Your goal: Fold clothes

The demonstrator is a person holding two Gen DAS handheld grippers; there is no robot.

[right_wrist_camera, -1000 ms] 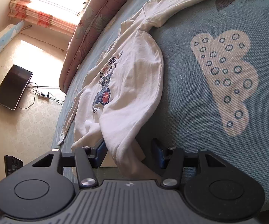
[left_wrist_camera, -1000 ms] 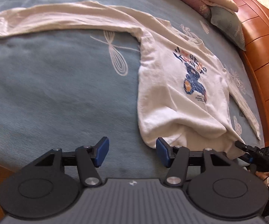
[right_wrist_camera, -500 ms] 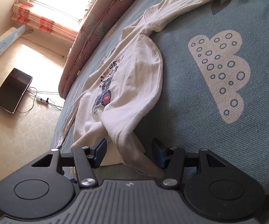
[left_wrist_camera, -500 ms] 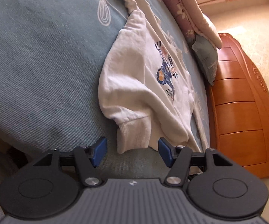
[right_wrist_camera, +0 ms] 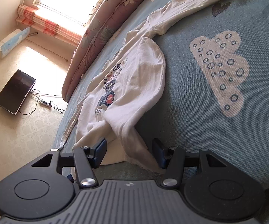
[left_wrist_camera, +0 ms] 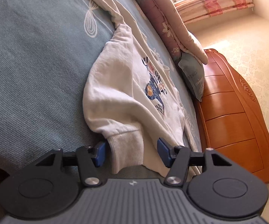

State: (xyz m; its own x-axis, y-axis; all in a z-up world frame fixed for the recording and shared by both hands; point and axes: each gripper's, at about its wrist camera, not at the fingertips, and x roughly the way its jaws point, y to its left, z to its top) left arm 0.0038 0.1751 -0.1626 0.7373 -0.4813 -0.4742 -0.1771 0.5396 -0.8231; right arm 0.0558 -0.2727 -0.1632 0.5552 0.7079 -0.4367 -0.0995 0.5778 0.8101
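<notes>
My left gripper (left_wrist_camera: pixel 130 154) has dropped to the white sweatshirt (left_wrist_camera: pixel 127 93) on the blue bedspread (left_wrist_camera: pixel 31 74), jaws closing around its ribbed hem; right gripper (right_wrist_camera: pixel 129 154) half-open, straddling the other corner; next, pinch both

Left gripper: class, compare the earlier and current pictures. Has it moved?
Yes. The left gripper dropped toward the bed edge and now straddles the sweatshirt hem, its jaws closing; the wooden headboard shows it also swung round.
</notes>
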